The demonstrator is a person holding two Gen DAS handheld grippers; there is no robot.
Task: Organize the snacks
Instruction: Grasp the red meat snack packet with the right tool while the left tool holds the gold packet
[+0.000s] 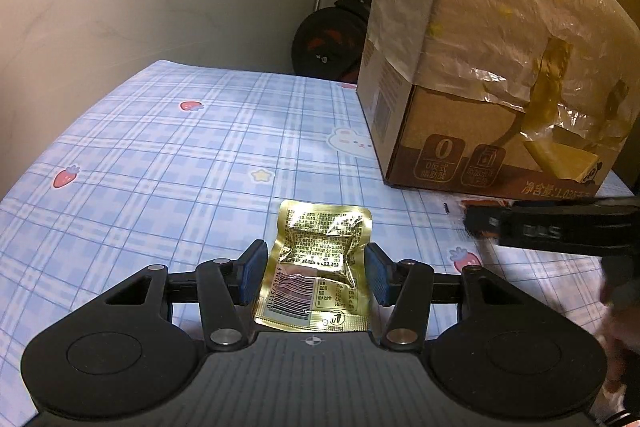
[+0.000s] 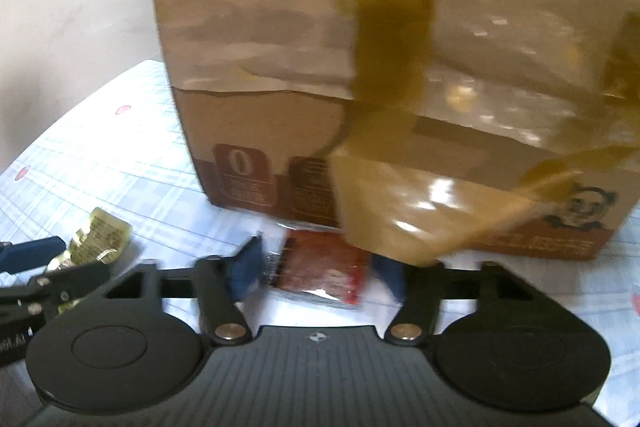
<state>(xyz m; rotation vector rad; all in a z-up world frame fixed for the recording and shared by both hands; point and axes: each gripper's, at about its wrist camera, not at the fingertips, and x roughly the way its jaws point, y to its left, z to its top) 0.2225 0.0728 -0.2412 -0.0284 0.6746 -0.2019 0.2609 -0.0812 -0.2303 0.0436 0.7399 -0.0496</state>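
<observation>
Left wrist view: the left hand-held gripper [image 1: 316, 273] has its blue pads against both side edges of a gold snack packet [image 1: 318, 267], pinching it. The packet's near end is cut off by the gripper body. It sits over the blue checked worktop [image 1: 160, 155], near the middle. A cardboard box [image 1: 492, 67] wrapped in torn plastic film stands toward the far right corner. The right hand-held gripper [image 1: 480, 227] enters from the right edge, blurred; its jaw state cannot be read here.

Right wrist view: heavy motion blur. The right hand-held gripper [image 2: 320, 273] flanks a red snack packet [image 2: 324, 273] lying just beside the box [image 2: 280, 47]. Whether the pads press it cannot be determined; the right pad is partly hidden by loose film. The gold packet [image 2: 102, 235] shows at left.
</observation>
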